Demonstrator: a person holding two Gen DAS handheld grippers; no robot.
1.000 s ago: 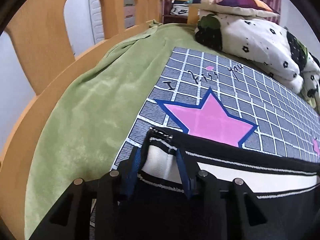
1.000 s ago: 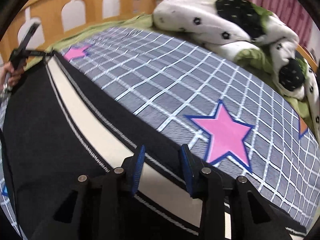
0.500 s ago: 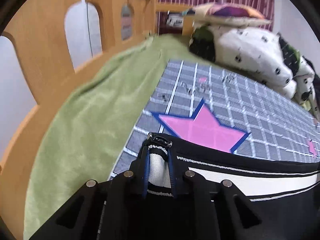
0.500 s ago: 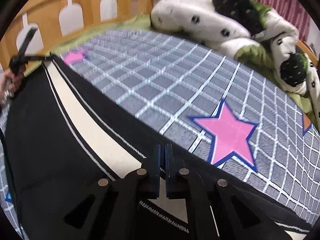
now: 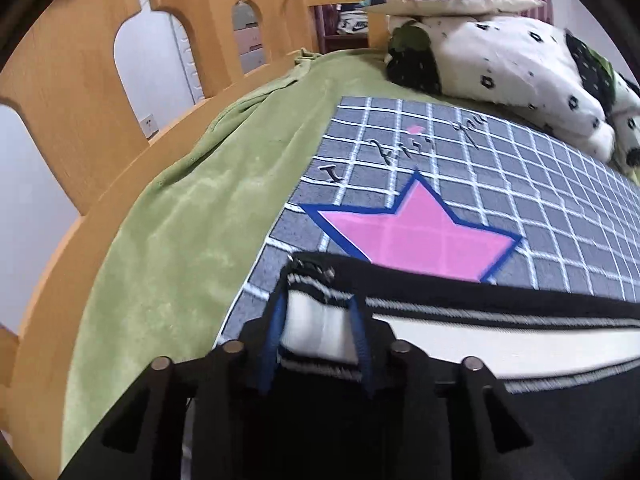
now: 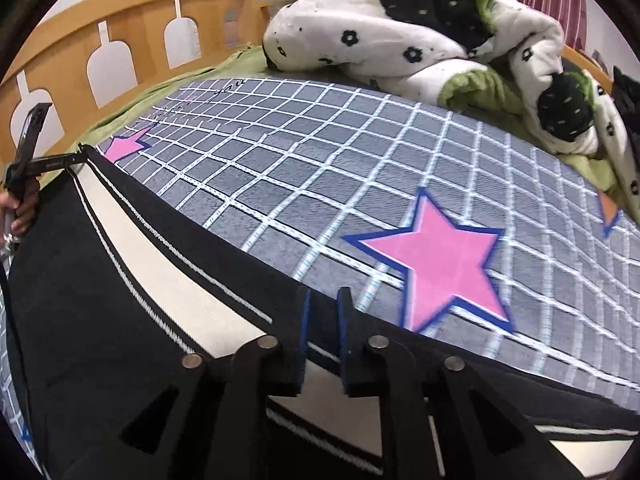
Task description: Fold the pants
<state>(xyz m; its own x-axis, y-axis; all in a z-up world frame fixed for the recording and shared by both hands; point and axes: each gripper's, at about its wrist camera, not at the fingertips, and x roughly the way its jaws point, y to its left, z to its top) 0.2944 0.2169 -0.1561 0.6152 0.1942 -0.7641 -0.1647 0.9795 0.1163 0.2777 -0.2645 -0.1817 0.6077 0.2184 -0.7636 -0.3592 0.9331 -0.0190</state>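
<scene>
1. our left gripper (image 5: 320, 332) has just been opening. the pants (image 5: 500, 400) hem sits between its spread jaws with slack, so we judge the pinch is released.
2. our right gripper (image 6: 323, 332) has also just been opening a little. its jaws stand narrowly apart over the pants' edge, and we cannot tell if they press.
3. the pants lie flat on the bed (image 6: 360, 152); this fold looks laid.
4. only the right view shows the hand (image 6: 18, 216) and the full stripe.
</scene>
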